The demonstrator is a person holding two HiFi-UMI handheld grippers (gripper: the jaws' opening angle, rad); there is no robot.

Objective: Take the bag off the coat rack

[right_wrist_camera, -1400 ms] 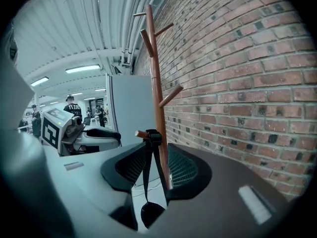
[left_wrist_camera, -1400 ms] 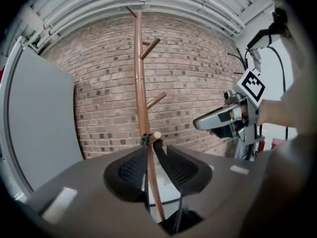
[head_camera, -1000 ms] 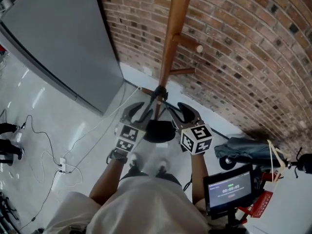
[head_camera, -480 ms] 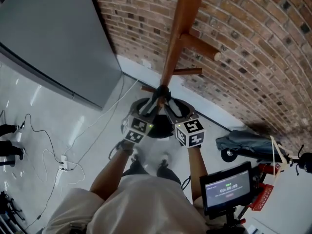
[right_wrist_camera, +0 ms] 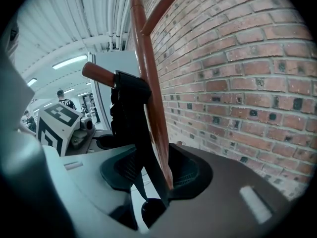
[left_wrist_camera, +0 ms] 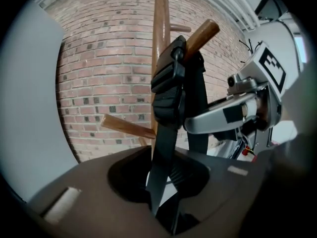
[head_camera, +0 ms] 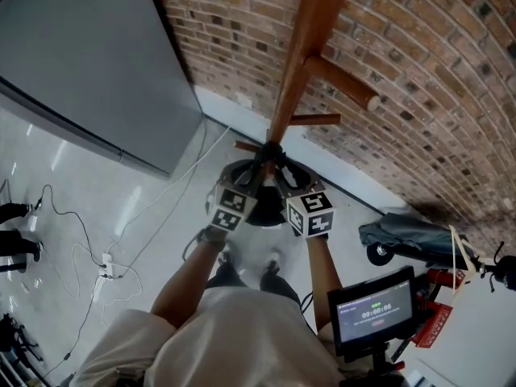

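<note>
A wooden coat rack (head_camera: 294, 71) stands against the brick wall. A black bag strap (left_wrist_camera: 166, 133) with a padded section (left_wrist_camera: 169, 83) hangs over a peg (left_wrist_camera: 200, 33). In the head view the strap's top (head_camera: 269, 150) sits at the pole, and a dark mass (head_camera: 262, 216) lies below, half hidden by both marker cubes. My left gripper (left_wrist_camera: 166, 185) is closing and its jaws pinch the strap low down. My right gripper (right_wrist_camera: 148, 182) is also closing, with the strap (right_wrist_camera: 136, 133) and pole (right_wrist_camera: 153, 108) between its jaws, not pressed. Both grippers (head_camera: 256, 172) (head_camera: 280, 174) meet under the peg.
A grey panel (head_camera: 89, 55) stands left of the rack. Cables (head_camera: 97, 264) trail over the white floor. At the lower right are a screen on a stand (head_camera: 375, 313) and a grey bundle on wheels (head_camera: 411, 240). A person (right_wrist_camera: 62, 98) stands far off.
Both grippers rose and came together around the strap under the peg. Their jaws went from spread wide to close around the strap. The rack looms nearer in the head view.
</note>
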